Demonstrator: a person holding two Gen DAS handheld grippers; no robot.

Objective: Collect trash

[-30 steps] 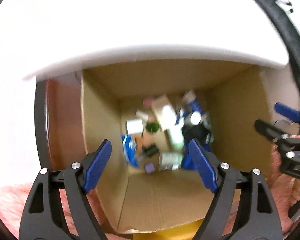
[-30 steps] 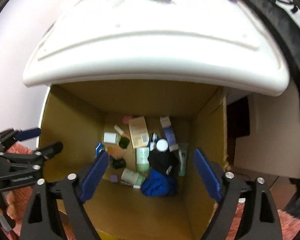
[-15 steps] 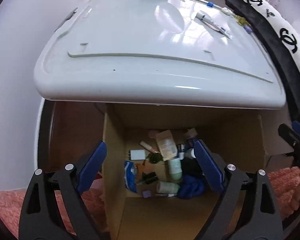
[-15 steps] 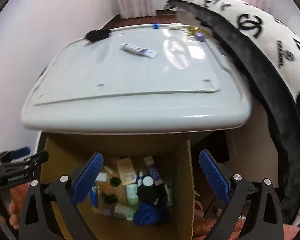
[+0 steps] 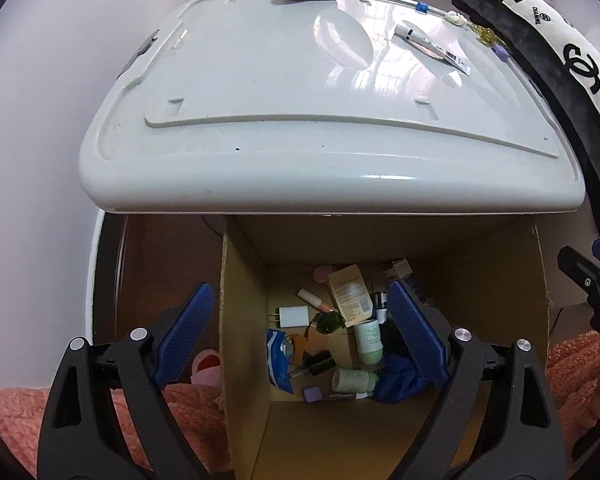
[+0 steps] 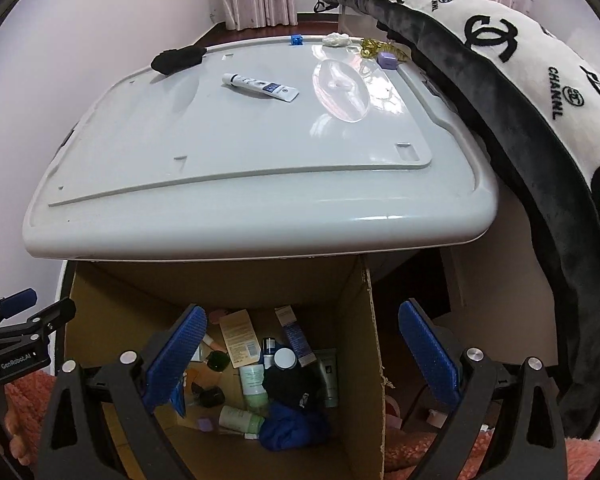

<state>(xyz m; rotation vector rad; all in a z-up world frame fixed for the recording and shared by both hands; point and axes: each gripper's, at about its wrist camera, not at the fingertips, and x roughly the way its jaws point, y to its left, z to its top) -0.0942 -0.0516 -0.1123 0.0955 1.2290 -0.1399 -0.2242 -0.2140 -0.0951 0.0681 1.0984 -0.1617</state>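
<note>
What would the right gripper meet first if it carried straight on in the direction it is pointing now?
Probably the front edge of the white lid, which fills the middle of the right wrist view. The right gripper is open and empty above the cardboard box. Depth is unclear, so it might dip under the lid into the box instead.

A cardboard box is sitting in front of and partly under a lid, holding bottles and a cloth. A tube is lying on the lid (a sock behind it), a blanket resting against its right edge.
</note>
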